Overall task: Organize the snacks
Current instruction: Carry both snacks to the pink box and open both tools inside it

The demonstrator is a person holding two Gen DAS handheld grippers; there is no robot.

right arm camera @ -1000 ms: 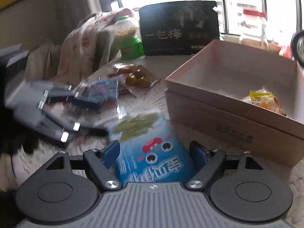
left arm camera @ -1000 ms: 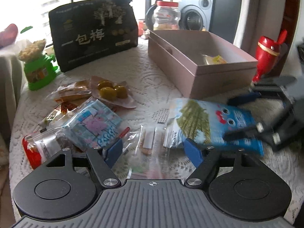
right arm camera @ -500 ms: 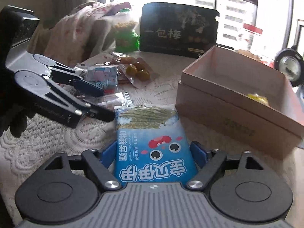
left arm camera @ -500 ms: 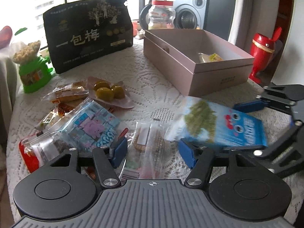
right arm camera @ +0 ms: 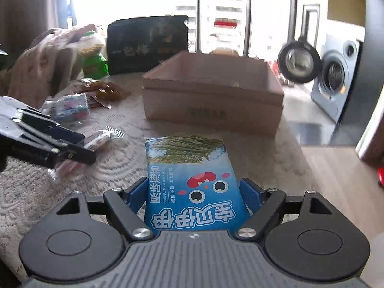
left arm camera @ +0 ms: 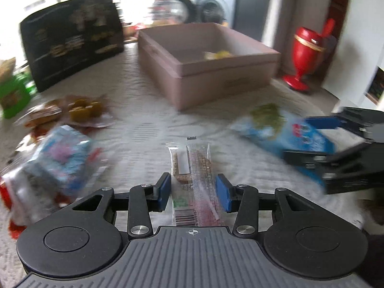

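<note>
My right gripper (right arm camera: 193, 193) is shut on a blue seaweed snack bag (right arm camera: 192, 180) and holds it above the lace tablecloth, facing the open pink box (right arm camera: 211, 100). The same bag (left arm camera: 283, 129) and right gripper (left arm camera: 319, 139) show at the right of the left wrist view. My left gripper (left arm camera: 193, 192) has its blue pads (left arm camera: 164, 192) closed against a clear packet of snack bars (left arm camera: 194, 172). The pink box (left arm camera: 206, 67) holds a yellow snack (left arm camera: 217, 54).
Loose snacks lie at the left: a blue-pink packet (left arm camera: 62, 153), green plums in a packet (left arm camera: 84, 110), a red packet (left arm camera: 9, 206). A big black bag (left arm camera: 72, 36), a green dispenser (left arm camera: 14, 91), a jar (left arm camera: 165, 7) and a red ornament (left arm camera: 307, 55) stand around.
My left gripper has narrowed onto the clear bar packet and swung right. My right gripper has lifted the blue bag and turned toward the pink box.
</note>
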